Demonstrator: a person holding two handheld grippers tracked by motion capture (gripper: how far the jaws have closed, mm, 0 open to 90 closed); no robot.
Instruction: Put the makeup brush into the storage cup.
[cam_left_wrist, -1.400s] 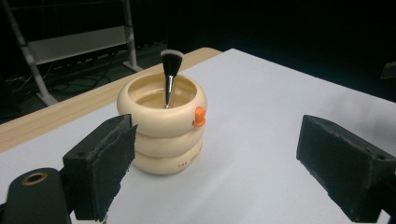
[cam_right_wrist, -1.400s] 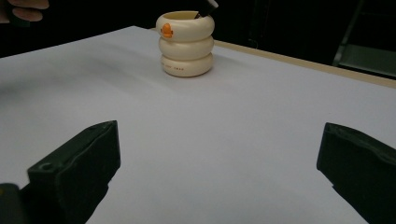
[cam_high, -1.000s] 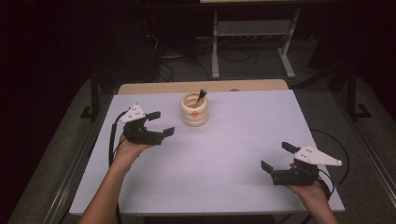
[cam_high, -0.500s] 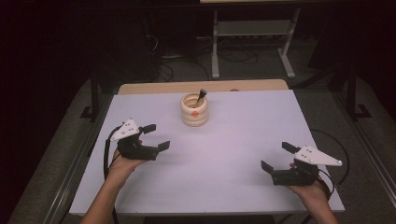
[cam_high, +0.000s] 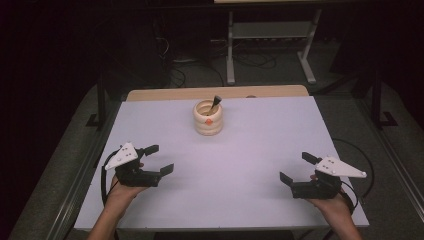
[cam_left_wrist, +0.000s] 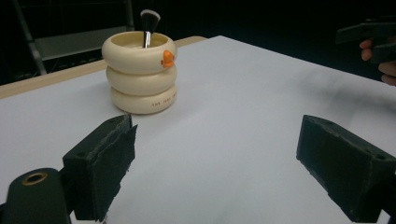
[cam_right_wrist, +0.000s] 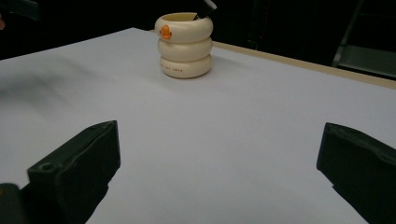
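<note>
1. Two tools are in my high view, one in each hand, both at the near end of the white worktop (cam_high: 240, 150).
2. My left tool (cam_high: 159, 159) sits near the left edge. Its jaws stand wide apart and hold nothing. A grey three-cornered plate (cam_high: 122, 156) tops it, and a cable loops beside the hand (cam_high: 120, 192).
3. My right tool (cam_high: 298, 167) sits near the right edge, well apart from the left one. Its jaws also stand wide apart and hold nothing. Its cable (cam_high: 361, 165) loops off the right edge of the worktop.
4. In my left tool view both black jaws rise from the bottom with bare worktop between them. The other hand and its tool (cam_left_wrist: 369, 35) show at the upper right.
5. In my right tool view the jaws are likewise spread, with bare worktop between them.
6. I see a cream pot (cam_high: 208, 117) made of three stacked rings, upright at the far middle of the worktop, well apart from both tools. It carries an orange mark (cam_left_wrist: 167, 58) on its top ring and small lettering on its bottom ring, too small to read.
7. I see a brush (cam_left_wrist: 149, 21) standing in the pot, bristles up, leaning against the rim.
8. Beyond the far edge, a metal frame (cam_high: 270, 35) and cables lie on the dark floor.
</note>
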